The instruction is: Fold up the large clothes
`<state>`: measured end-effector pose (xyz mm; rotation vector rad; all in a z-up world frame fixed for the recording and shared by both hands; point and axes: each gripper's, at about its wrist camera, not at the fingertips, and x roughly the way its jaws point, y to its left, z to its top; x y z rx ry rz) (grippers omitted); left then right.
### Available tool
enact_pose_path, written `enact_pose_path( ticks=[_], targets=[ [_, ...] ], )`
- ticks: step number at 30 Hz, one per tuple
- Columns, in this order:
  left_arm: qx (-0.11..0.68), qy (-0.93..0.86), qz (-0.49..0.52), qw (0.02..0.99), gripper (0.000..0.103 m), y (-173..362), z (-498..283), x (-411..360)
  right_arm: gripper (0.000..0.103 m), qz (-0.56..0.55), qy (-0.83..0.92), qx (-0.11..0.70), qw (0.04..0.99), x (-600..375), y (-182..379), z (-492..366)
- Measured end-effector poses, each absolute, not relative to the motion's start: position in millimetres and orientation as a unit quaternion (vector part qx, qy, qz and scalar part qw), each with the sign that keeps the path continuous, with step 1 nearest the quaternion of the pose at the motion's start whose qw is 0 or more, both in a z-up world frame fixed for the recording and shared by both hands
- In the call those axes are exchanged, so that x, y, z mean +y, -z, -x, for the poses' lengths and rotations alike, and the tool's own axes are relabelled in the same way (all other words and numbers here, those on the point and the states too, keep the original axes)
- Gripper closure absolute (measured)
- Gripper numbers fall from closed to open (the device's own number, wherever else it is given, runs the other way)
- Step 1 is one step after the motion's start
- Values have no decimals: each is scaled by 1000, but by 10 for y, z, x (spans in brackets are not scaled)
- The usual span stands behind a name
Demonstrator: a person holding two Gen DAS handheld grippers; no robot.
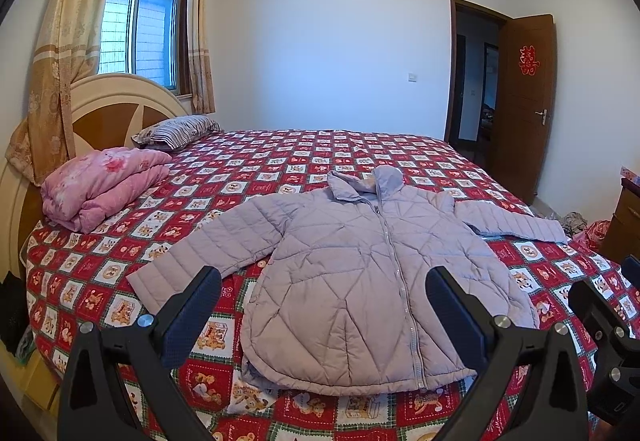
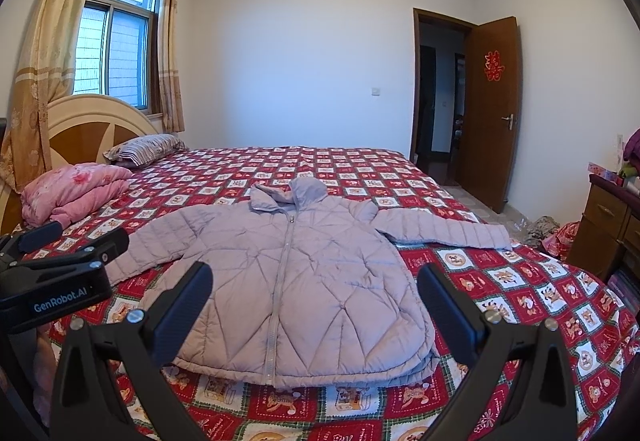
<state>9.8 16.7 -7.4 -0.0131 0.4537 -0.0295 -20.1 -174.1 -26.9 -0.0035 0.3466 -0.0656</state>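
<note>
We are holding the left gripper (image 1: 323, 315) and right gripper (image 2: 315, 309) spread wide, gripping nothing. The lilac jacket (image 1: 360, 281) is lying flat, zipped, on the bedspread (image 1: 280, 157), hood toward twelve o'clock.

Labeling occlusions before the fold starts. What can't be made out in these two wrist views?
- Jacket back side: both views, it lies front up on the bed.
- Jacket hem, near corners: left gripper fingers cover parts in the left view, right gripper fingers in the right view.
- Room past the open door: both views, dark and too small.
- Floor clutter beside the bed: right view, small, partly hidden by the bed edge.
</note>
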Motion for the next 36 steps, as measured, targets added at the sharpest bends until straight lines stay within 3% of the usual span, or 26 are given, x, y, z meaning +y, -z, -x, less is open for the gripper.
enact_pose_path(
  ticks=[36],
  targets=[
    [227,12,8,974,1,117,-97,169,0,4,20,189,982,-1635,331,129]
  ],
)
